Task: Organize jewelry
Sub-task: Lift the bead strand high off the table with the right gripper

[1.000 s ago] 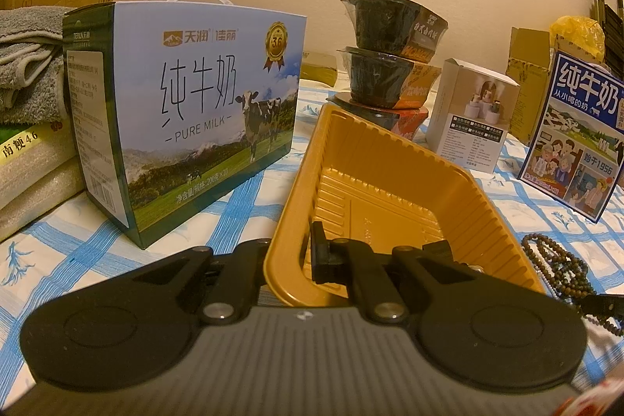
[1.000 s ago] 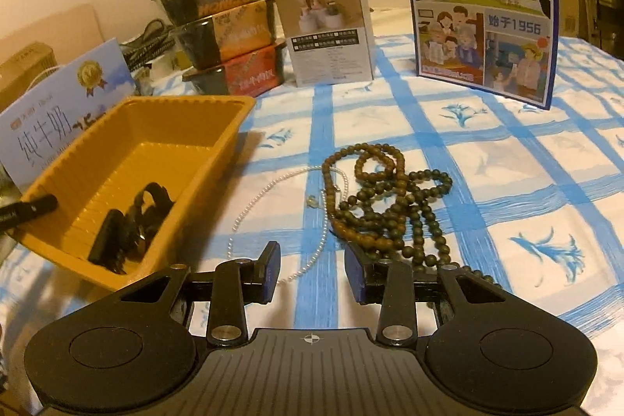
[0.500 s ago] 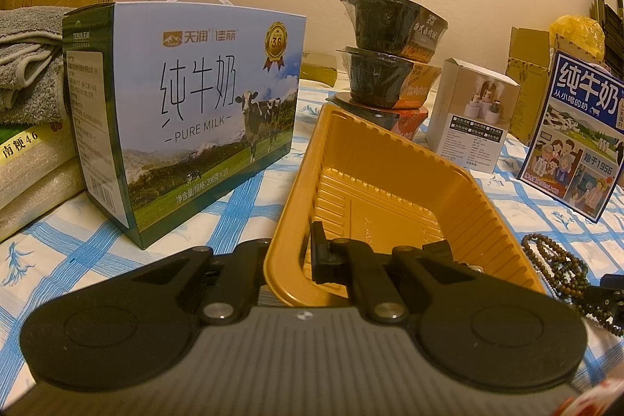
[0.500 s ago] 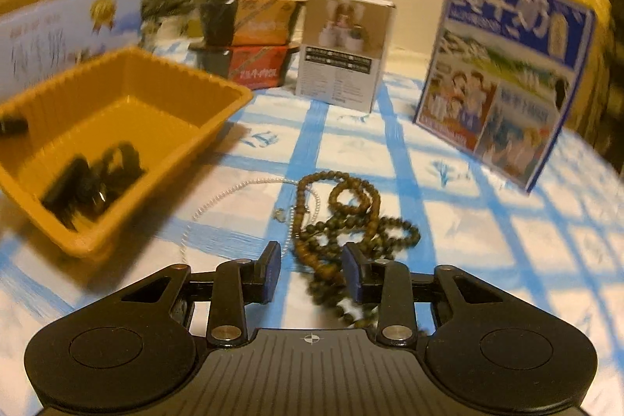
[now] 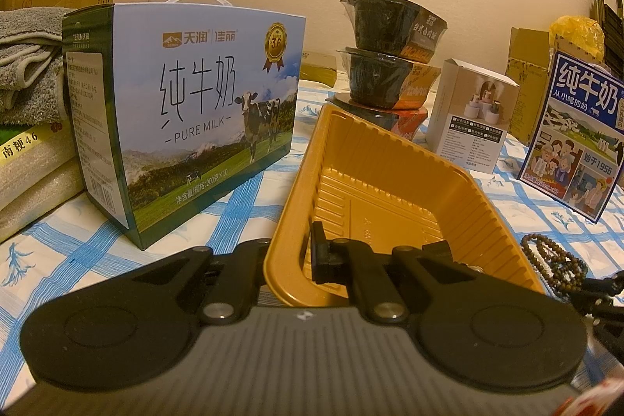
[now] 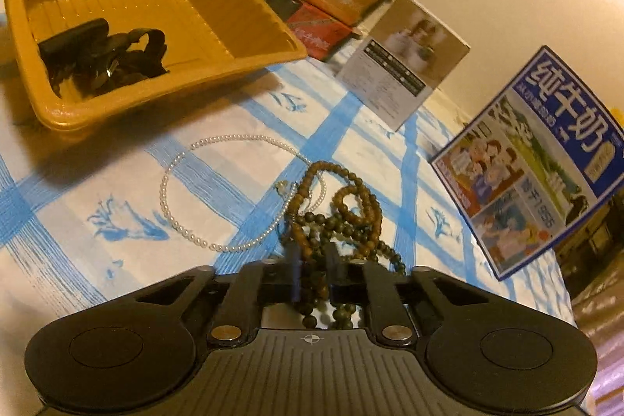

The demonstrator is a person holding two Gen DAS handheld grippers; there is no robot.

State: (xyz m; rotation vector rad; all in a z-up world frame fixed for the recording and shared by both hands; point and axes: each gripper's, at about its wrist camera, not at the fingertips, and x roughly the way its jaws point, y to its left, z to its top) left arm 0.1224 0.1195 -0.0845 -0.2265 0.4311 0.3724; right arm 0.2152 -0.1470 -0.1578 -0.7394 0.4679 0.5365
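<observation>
**Brown beads caught between my right fingers**

Wooden beads [image 6: 339, 217] are lying in a heap on the blue-checked cloth [image 6: 195, 178], and my right hand-held gripper [image 6: 314, 273] is closing on the near strands of them; the jaws are standing narrow with dark beads bunched in the gap and spilling back toward the camera. The far loops are resting on the cloth. Just left of the heap, a pearl necklace [image 6: 187, 232] is lying in an open ring, its far end touching the beads.

My left hand-held gripper [image 5: 288, 252] is clamping the near wall of the yellow tray [image 5: 390, 182]: one finger is sitting inside the tray, the other outside, with the rim pinched between them. From the right view, dark straps [image 6: 105, 57] are lying in the tray's near corner; I cannot tell what they are.

Behind the tray, a milk carton [image 5: 187, 127] is standing on the left, stacked bowls [image 5: 390, 61] in the middle, a white box [image 5: 472, 119] beside them, and a blue carton [image 5: 577, 135] on the right. Folded towels [image 5: 27, 61] are sitting at the far left.
</observation>
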